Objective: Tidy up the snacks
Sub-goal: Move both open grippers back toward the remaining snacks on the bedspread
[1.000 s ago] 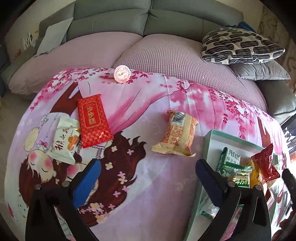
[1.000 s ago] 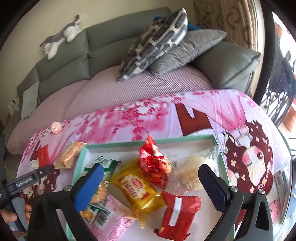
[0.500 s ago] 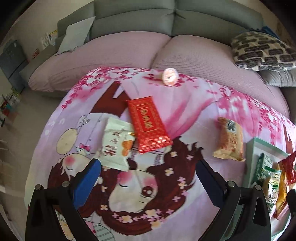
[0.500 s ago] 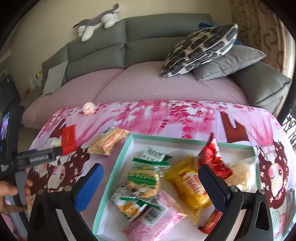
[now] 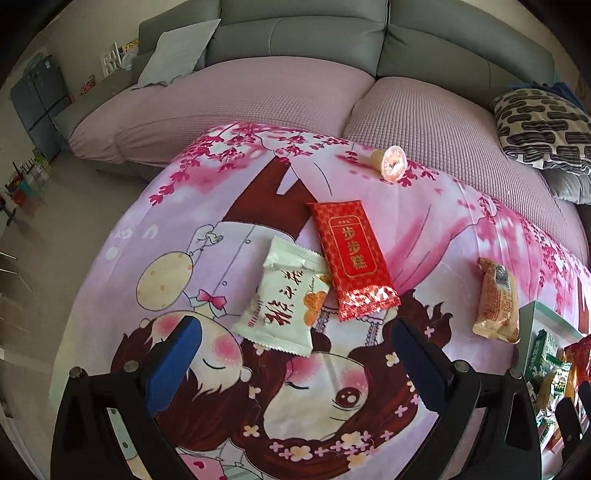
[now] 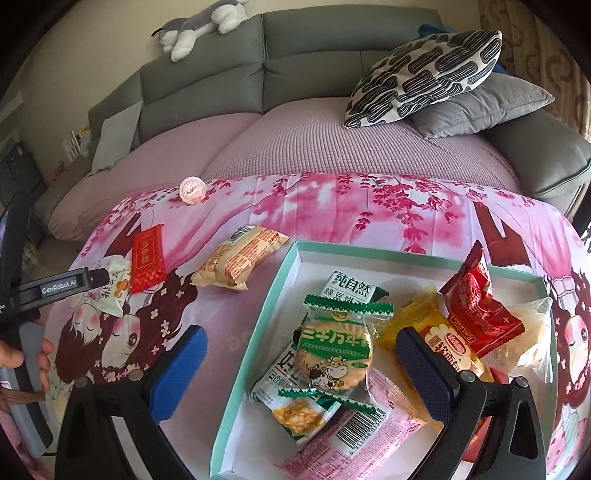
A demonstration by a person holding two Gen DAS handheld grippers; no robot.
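A white snack packet [image 5: 286, 304] and a red packet [image 5: 351, 256] lie side by side on the pink cartoon cloth, just ahead of my open left gripper [image 5: 295, 363], whose fingers hold nothing. Farther right lies an orange biscuit pack [image 5: 496, 299], and a small round jelly cup [image 5: 392, 162] sits near the cloth's far edge. The right wrist view shows a mint-rimmed tray [image 6: 275, 291] holding several snack packets, with a green biscuit packet [image 6: 338, 341] between the fingers of my open right gripper [image 6: 301, 371], which hovers above it.
A grey sofa with pink seat covers [image 5: 258, 96] runs behind the table. A patterned cushion [image 6: 424, 74] and a plush toy [image 6: 201, 24] rest on it. A hand [image 6: 14, 362] holds the left gripper's handle at the right wrist view's left edge.
My left gripper swung left, away from the tray and the orange pack, so the white and red packets now sit centred ahead of it. The right gripper's view shifted left over the tray.
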